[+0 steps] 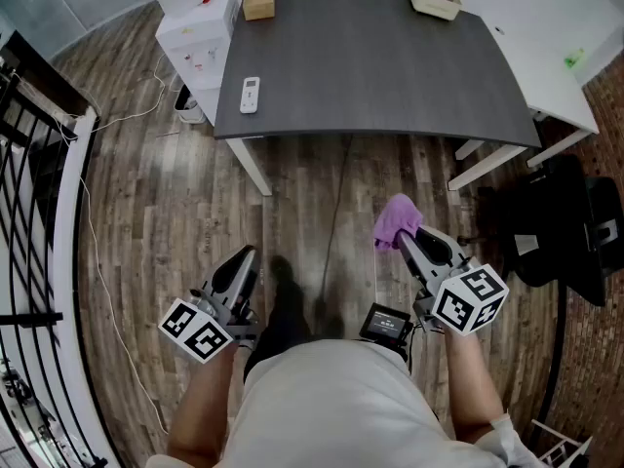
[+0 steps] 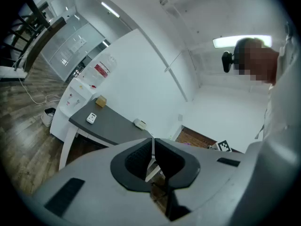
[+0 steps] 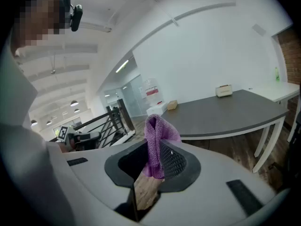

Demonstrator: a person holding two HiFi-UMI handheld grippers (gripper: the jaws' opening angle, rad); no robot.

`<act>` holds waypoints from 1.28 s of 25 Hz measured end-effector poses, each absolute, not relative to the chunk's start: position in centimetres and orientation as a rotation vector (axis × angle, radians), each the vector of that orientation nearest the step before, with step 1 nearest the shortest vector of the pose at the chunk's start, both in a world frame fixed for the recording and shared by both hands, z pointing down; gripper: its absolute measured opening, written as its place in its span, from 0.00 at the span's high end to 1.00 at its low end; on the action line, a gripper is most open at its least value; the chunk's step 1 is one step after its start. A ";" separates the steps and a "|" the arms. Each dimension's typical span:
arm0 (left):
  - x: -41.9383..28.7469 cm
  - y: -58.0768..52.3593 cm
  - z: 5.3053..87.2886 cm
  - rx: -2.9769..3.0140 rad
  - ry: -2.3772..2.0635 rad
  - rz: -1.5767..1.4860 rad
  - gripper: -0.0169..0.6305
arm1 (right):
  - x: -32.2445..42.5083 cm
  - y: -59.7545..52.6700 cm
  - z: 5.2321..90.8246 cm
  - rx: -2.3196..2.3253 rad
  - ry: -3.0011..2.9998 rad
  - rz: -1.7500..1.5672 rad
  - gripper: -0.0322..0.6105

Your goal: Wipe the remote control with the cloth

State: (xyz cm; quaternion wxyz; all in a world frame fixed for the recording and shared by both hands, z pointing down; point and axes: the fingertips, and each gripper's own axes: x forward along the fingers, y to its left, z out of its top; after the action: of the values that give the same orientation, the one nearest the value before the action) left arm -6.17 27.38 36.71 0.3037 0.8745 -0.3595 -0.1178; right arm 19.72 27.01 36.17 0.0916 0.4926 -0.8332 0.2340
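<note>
A white remote control (image 1: 251,95) lies on the dark grey table (image 1: 390,76) near its left edge; it also shows small in the left gripper view (image 2: 92,118). My right gripper (image 1: 403,240) is shut on a purple cloth (image 1: 396,221), which sticks up from between its jaws (image 3: 156,140). My left gripper (image 1: 246,257) is shut with nothing in it; its jaws meet (image 2: 152,150). Both grippers hang over the wooden floor, well short of the table.
A cardboard box (image 1: 258,0) and a beige tray-like item (image 1: 435,2) sit at the table's far edge. A white cabinet (image 1: 198,37) stands to the table's left, a white desk (image 1: 561,57) to its right. Black railing (image 1: 29,213) runs along the left. A cable (image 1: 336,213) crosses the floor.
</note>
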 end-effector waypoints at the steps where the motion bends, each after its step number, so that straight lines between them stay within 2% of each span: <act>1: -6.6 26.0 36.9 2.314 -0.944 -0.294 0.95 | 19.1 25.9 36.1 1.461 -2.466 0.701 0.83; 3: -7.4 23.1 37.4 2.309 -0.927 -0.256 0.94 | 18.1 23.5 36.1 1.462 -2.446 0.701 0.83; 8: -8.8 16.3 39.3 2.315 -0.871 -0.142 0.75 | 15.5 17.3 36.2 1.460 -2.355 0.591 0.83; 14: -10.5 9.8 41.5 2.370 -0.869 0.034 0.68 | 12.3 11.3 37.5 1.391 -2.237 0.452 0.83; 24: -10.0 2.6 46.5 2.345 -0.968 0.256 0.67 | 10.2 1.5 41.1 1.116 -2.206 0.351 0.83; 32: -9.4 -3.1 51.6 2.235 -1.193 0.560 0.67 | 9.0 -7.9 44.5 0.777 -2.209 0.217 0.83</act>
State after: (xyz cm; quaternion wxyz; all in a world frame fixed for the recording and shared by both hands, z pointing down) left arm -9.43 -3.11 51.57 0.2698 0.8294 -0.4428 0.2079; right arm 8.96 -7.86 44.53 0.3847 0.3051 -0.8670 0.0851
